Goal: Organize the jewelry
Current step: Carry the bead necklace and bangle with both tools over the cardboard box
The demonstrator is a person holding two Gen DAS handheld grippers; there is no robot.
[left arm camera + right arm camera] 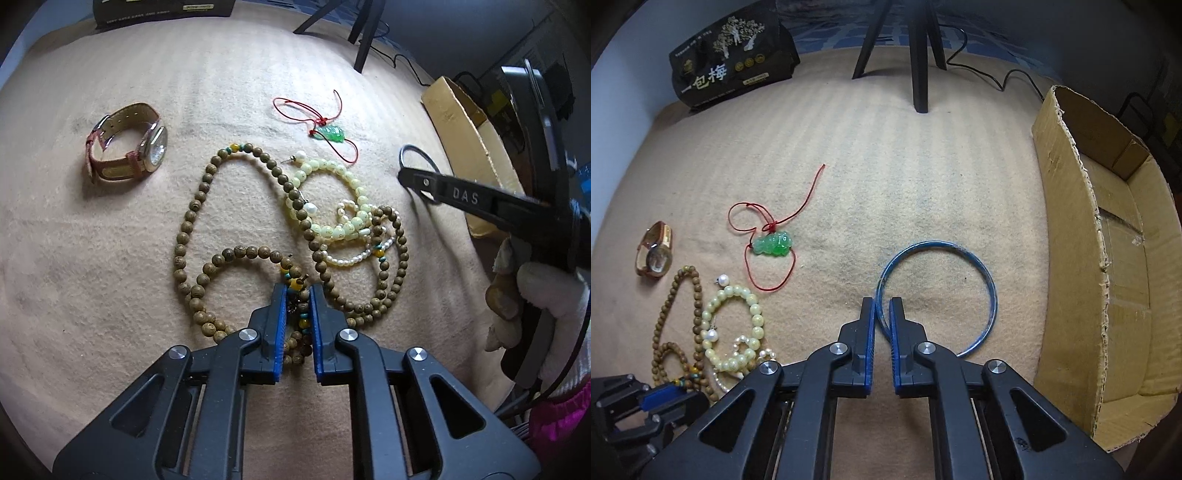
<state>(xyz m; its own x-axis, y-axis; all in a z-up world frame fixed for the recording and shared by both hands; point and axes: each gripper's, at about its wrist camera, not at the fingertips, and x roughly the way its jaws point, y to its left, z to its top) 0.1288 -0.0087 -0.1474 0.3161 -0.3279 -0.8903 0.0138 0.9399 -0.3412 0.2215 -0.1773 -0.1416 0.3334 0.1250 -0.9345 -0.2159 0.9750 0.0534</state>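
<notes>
My left gripper is shut on the long wooden bead necklace, which lies in loops on the beige blanket. A pale yellow bead bracelet and a pearl strand tangle with it. A leather-strap watch lies to the left, a green jade pendant on a red cord behind. My right gripper is shut on a thin blue bangle held just over the blanket. The pendant, bracelet and watch also show in the right wrist view, at left.
An open cardboard box stands to the right of the bangle and shows in the left wrist view. A black tripod and a dark printed packet stand at the blanket's far edge. A cable runs behind.
</notes>
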